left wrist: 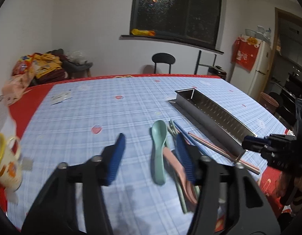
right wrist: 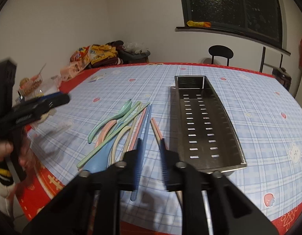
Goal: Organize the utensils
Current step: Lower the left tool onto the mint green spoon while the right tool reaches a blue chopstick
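Left gripper fingers released, one hiding part of the pink spoon. Right gripper fingers clenched, blurred, empty; pink chopsticks vanish beneath.

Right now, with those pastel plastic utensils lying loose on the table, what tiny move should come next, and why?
Probably lower the left gripper and close it on the teal plastic spoon. Its open fingers frame that spoon, which lies flat on the checked tablecloth, and the perforated steel tray beside the pile holds nothing yet.
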